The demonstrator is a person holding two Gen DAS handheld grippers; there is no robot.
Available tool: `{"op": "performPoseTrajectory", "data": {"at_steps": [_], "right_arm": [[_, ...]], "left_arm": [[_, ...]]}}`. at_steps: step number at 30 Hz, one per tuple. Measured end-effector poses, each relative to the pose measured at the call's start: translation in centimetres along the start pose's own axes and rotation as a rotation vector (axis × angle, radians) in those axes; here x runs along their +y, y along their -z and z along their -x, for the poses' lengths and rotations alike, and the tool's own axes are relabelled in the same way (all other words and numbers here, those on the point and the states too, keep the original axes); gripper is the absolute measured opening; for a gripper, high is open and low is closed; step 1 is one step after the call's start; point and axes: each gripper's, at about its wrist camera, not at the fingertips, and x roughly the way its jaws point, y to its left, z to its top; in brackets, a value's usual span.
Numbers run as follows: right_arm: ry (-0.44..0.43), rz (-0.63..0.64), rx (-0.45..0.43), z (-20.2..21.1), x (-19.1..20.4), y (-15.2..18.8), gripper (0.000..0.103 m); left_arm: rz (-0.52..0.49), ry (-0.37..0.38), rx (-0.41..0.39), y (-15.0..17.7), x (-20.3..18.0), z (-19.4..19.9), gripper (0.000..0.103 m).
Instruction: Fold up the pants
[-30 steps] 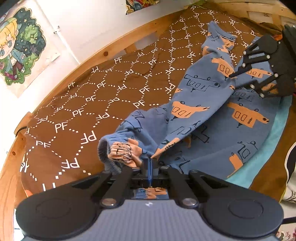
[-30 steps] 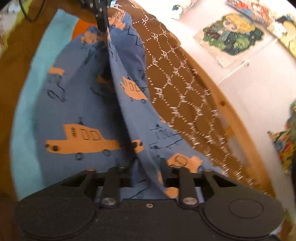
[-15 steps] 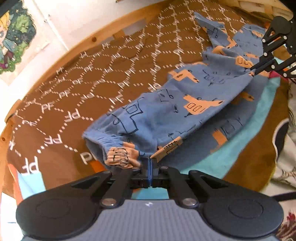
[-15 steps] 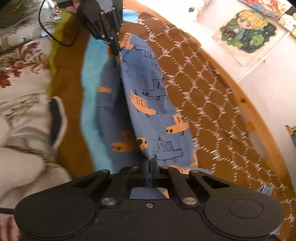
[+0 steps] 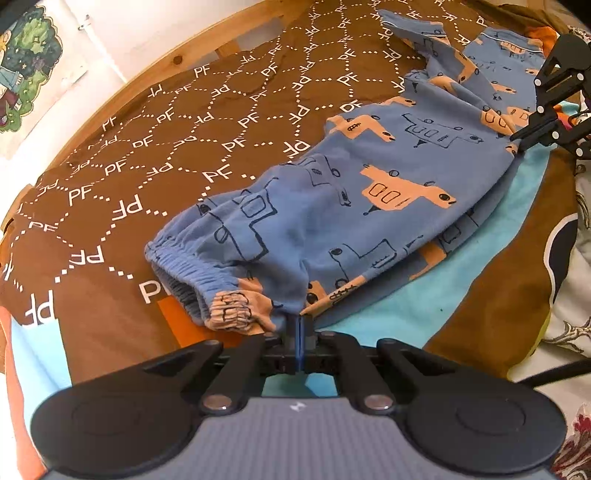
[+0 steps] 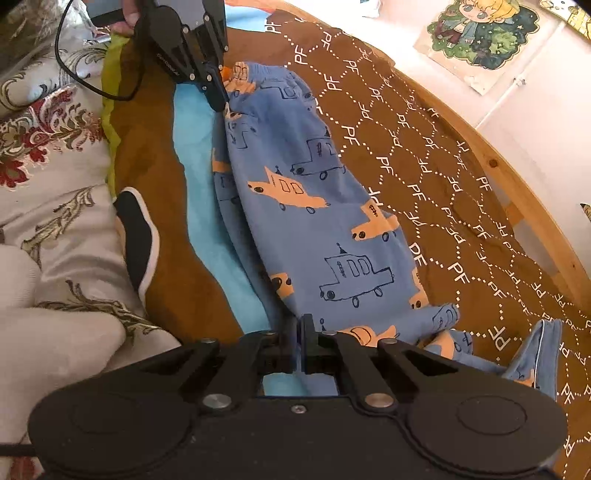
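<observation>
spreading under everything is a brown bedspread (image 5: 155,155) printed with white "pf" lattice, framed by a wooden bed rail (image 6: 524,192). across it lie the blue pants (image 5: 354,206) with orange and outlined cars, folded lengthwise, one leg over the other. the left gripper (image 5: 300,328) is pinched tight on the fabric beside the gathered elastic end, and the right gripper (image 6: 300,332) is clamped the same way on the far end. a cartoon poster (image 6: 480,33) hangs on the wall.
</observation>
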Motion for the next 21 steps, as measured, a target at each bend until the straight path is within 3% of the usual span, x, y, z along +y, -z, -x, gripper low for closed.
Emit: {"op": "performPoseTrajectory", "data": {"at_steps": [4, 5, 7, 9, 10, 11, 12, 13, 15, 18, 21], "right_arm": [[-0.006, -0.003, 0.016, -0.9, 0.1, 0.7, 0.002], [0.003, -0.008, 0.010, -0.8, 0.2, 0.7, 0.005], [0.015, -0.027, -0.005, -0.4, -0.3, 0.7, 0.023], [0.017, -0.056, -0.024, 0.6, -1.2, 1.0, 0.049], [0.029, -0.071, -0.025, 1.1, -1.8, 1.3, 0.056], [0.054, -0.085, -0.022, 1.6, -2.3, 1.6, 0.071], [0.087, -0.098, -0.015, 2.1, -2.9, 2.0, 0.083], [0.125, -0.117, -0.003, 2.6, -3.7, 2.6, 0.087], [0.202, -0.167, 0.026, 3.5, -5.2, 3.8, 0.100], [0.327, -0.290, 0.077, 4.6, -8.2, 5.9, 0.102], [0.402, -0.463, 0.083, 5.7, -11.1, 7.9, 0.102]], "left_arm": [[-0.006, -0.007, 0.013, -0.3, -0.1, -0.6, 0.001], [-0.002, -0.006, 0.016, -0.4, -0.1, -0.7, 0.007], [0.034, 0.011, 0.016, -0.5, 0.0, -0.5, 0.015], [0.107, 0.045, 0.001, -0.6, 0.3, 0.1, 0.039], [0.148, 0.056, -0.019, -0.7, 0.4, 0.5, 0.059], [0.188, 0.057, -0.042, -0.9, 0.3, 1.0, 0.077], [0.226, 0.051, -0.066, -1.3, 0.0, 1.5, 0.085], [0.257, 0.045, -0.099, -1.9, -0.5, 1.9, 0.099], [0.301, 0.044, -0.161, -3.3, -1.8, 2.2, 0.103], [0.323, 0.099, -0.209, -7.0, -4.6, 1.1, 0.103], [0.274, 0.139, -0.270, -11.3, -8.3, -0.2, 0.103]]}}
